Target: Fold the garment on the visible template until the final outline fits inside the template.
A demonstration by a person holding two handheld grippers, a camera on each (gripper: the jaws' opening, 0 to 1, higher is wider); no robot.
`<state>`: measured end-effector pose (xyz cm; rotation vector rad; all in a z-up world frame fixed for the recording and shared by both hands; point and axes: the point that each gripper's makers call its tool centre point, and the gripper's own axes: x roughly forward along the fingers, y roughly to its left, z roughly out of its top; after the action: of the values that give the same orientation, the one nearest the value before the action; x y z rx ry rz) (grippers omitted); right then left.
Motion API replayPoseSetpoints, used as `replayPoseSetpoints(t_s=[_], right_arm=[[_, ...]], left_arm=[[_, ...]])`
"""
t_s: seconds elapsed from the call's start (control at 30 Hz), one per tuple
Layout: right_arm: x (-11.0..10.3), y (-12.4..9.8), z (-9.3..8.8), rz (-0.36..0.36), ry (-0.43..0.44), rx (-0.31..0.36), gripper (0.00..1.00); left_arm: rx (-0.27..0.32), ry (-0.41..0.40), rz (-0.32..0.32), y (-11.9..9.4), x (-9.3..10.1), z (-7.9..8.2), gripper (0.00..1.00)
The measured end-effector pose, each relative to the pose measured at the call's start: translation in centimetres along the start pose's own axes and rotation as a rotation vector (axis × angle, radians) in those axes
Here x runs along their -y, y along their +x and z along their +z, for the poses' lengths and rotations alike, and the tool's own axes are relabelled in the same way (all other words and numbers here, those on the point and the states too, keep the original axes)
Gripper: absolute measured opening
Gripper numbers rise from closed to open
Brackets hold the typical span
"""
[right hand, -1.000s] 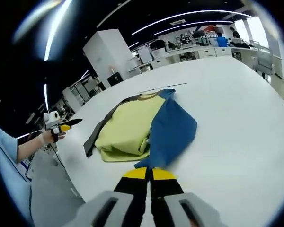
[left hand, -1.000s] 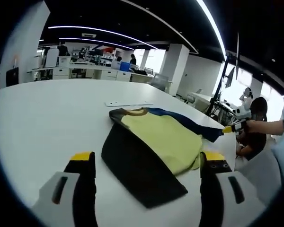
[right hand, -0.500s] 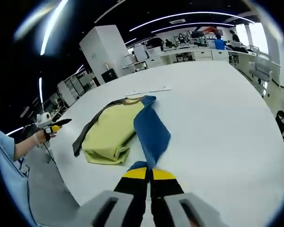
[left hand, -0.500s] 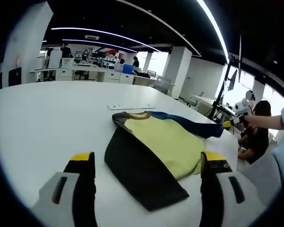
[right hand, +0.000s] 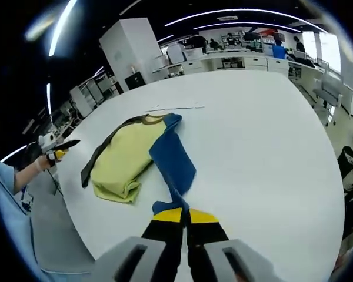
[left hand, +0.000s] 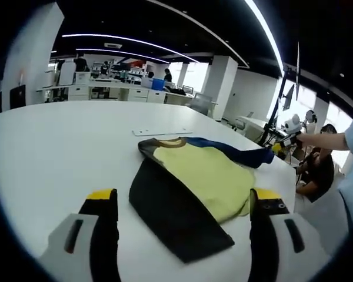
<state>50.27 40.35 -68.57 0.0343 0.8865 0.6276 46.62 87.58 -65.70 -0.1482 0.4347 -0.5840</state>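
Observation:
A garment with a yellow body (left hand: 206,173) lies on the white table (left hand: 53,141). Its black sleeve (left hand: 173,208) stretches toward my left gripper (left hand: 183,198), which hovers open just short of it, holding nothing. The blue sleeve (left hand: 229,151) runs along the far side to my right gripper (left hand: 280,147), held by a hand. In the right gripper view, my right gripper (right hand: 185,215) is shut on the end of the blue sleeve (right hand: 172,158), drawn out straight from the yellow body (right hand: 126,158). The left gripper (right hand: 56,154) sits at the left. A thin white strip (left hand: 162,130) lies beyond the collar.
The table's curved edge (right hand: 76,229) runs close beside the garment, with grey floor below. A seated person (left hand: 317,170) is past the table at the right. Desks (left hand: 106,88), a pillar (left hand: 215,88) and chairs (right hand: 326,88) stand far behind.
My right gripper has pulled the blue sleeve outward, away from the yellow body, so it now lies longer and straighter. The left gripper has stayed put, open.

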Motion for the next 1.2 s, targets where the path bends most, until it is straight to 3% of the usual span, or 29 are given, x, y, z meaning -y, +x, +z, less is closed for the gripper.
replayPoseSetpoints(t_s=[0.1,0.53,0.97,1.2], right_arm=[[0.8,0.1,0.2,0.009,0.039,-0.004,0.0],[6.5,0.6,0.3,-0.054,0.069,-0.081,0.0],[9.8,1.5,0.0,-0.09,0.006,-0.195,0.0],[12.4,2.1,0.2,-0.146,-0.032,-0.267,0.0]], left_arm=[[0.004,0.0,-0.002,0.2,0.0,0.1,0.9],[0.012,-0.018,-0.001,0.9,0.5,-0.6,0.89],[0.004,-0.023,0.002,1.4,0.4,-0.8,0.89],[0.0,-0.031,0.008,1.5,0.3,-0.9,0.89]])
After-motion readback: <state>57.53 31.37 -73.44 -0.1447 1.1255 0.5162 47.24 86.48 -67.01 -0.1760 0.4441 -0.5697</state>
